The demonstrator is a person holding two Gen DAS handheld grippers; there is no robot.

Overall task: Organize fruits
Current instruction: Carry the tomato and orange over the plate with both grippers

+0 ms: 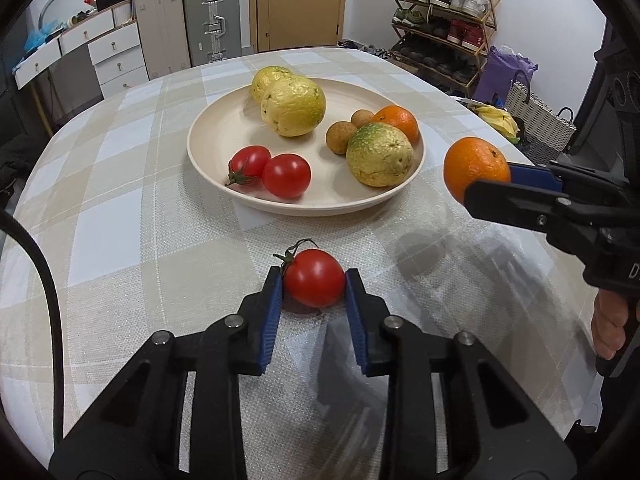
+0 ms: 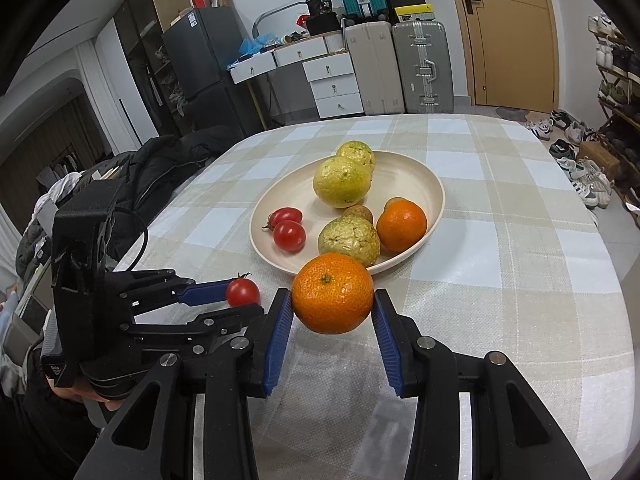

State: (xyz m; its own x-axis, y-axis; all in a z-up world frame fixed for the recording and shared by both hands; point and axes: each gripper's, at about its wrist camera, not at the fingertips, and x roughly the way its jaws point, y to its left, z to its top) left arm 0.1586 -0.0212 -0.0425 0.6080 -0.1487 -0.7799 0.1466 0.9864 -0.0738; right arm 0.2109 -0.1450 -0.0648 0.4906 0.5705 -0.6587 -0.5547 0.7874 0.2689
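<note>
My left gripper (image 1: 314,280) is shut on a red tomato (image 1: 315,278), just above the tablecloth, short of the plate. It also shows in the right wrist view (image 2: 240,298) holding the tomato (image 2: 243,292). My right gripper (image 2: 332,300) is shut on an orange (image 2: 333,293), held above the cloth at the plate's near rim; it shows in the left wrist view (image 1: 490,178) to the right of the plate with the orange (image 1: 476,168). A cream plate (image 1: 224,120) holds two tomatoes (image 1: 286,175), three yellow-green citrus (image 1: 294,107), an orange (image 1: 396,120) and small brown fruits (image 1: 340,137).
The round table carries a checked beige tablecloth (image 1: 120,208). Behind it stand suitcases (image 1: 212,20), white drawers (image 1: 116,56) and a shoe rack (image 1: 444,12). A black coat (image 2: 160,168) lies at the table's left edge in the right wrist view.
</note>
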